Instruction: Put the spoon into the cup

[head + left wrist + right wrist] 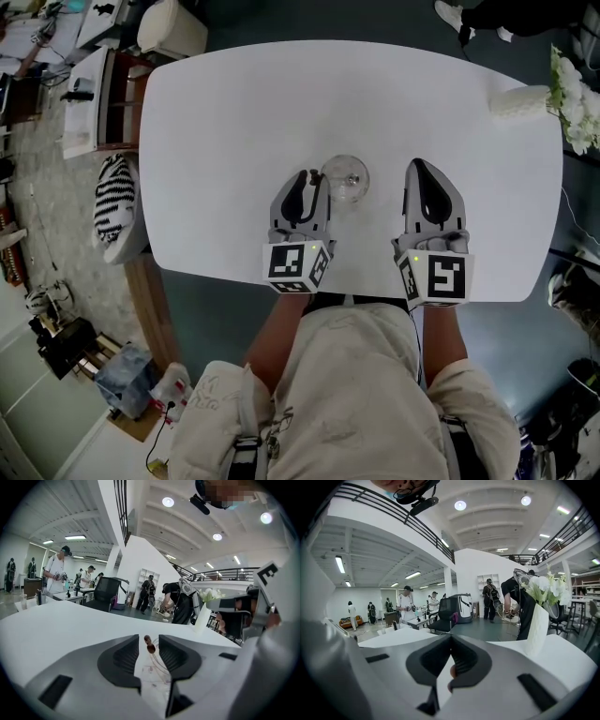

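One broad white table (pixel 234 112) fills the middle of the room, and a person in light shorts stands at its near edge with a gripper in each hand. Both grippers rest low over the tabletop, side by side and apart.

The left gripper (pixel 310 178) has its jaws drawn in to a narrow slot around a slim, clear spoon (pixel 149 645) with a small brown knob at its end, which stands up between the ribbed pads. The right gripper (pixel 418 167) has its jaws brought together at the tips, with nothing of the task between them.

At the far right corner of the table stands a white vase (pixel 520 100) with pale flowers (pixel 574 94).

The clear glass cup (pixel 345 178) stands upright on the table just beside the left gripper's tips, between the two grippers.
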